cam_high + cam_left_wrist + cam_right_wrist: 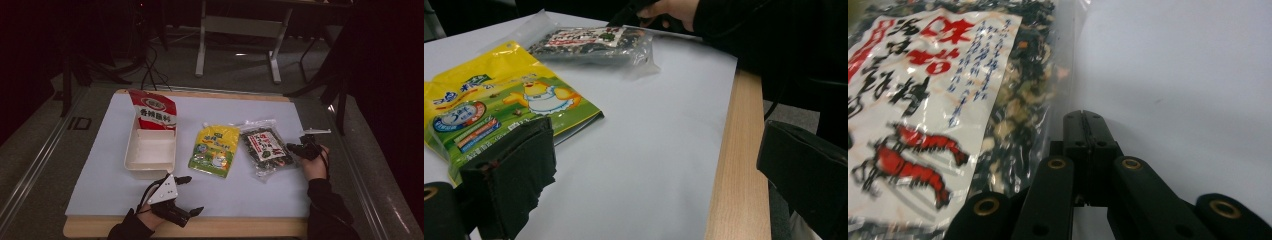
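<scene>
The left gripper (187,195) rests with its jaws spread wide and holding nothing, just in front of the white tray (131,159), with the yellow packet (215,150) ahead of it to its right. Farther right, the right gripper (295,149) has its jaws clenched together, tips at the clear edge of the seaweed bag (948,100) on its left. To pick that bag up well, I judge the jaws must first part, then slide over the sealed edge and pinch it flat.

A red-and-white pouch (152,111) stands at the far left, leaning into a white tray (150,152). Right of the tray lies a yellow snack bag (215,149) on the pale table sheet (250,185).
</scene>
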Available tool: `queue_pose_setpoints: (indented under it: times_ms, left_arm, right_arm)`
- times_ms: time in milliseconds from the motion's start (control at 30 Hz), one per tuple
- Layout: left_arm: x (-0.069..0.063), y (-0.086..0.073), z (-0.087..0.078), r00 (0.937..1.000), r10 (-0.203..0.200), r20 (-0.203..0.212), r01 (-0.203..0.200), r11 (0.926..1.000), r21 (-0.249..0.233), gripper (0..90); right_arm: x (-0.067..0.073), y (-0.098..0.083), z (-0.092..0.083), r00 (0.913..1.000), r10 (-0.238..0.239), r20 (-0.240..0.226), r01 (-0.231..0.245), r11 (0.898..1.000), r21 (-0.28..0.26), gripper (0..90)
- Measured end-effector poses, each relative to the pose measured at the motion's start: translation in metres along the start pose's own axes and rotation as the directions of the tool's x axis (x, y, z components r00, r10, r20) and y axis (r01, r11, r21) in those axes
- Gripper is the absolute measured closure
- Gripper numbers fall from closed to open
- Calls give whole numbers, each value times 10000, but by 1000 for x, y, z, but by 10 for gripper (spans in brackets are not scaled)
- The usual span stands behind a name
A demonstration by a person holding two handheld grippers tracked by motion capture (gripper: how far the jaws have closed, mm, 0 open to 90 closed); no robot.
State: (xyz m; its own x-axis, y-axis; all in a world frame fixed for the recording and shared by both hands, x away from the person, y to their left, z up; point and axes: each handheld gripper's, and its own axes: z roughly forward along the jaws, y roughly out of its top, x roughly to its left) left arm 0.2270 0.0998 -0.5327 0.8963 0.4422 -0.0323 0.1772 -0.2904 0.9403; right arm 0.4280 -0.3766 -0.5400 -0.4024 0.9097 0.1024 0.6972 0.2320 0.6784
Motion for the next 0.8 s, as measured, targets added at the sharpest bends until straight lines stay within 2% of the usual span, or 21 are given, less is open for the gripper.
queue_pose_setpoints:
  times_ms: [133,433,633,800]
  left_arm:
    - [0,0,0,10000,16,4,-16,10000,6,35]
    - [0,1,1,10000,39,10,-39,10000,9,35]
    - [0,1,1,10000,38,27,-38,10000,17,34]
    - [0,1,1,10000,41,15,-41,10000,18,34]
  right_arm:
    - [9,-8,-6,9999,109,-72,-109,9999,36,900]
    - [32,-21,-17,9996,-217,-200,220,9996,187,900]
    - [41,-27,-23,9980,-410,-479,423,9988,252,900]
    - [42,-26,-26,9979,-466,-444,476,9986,228,900]
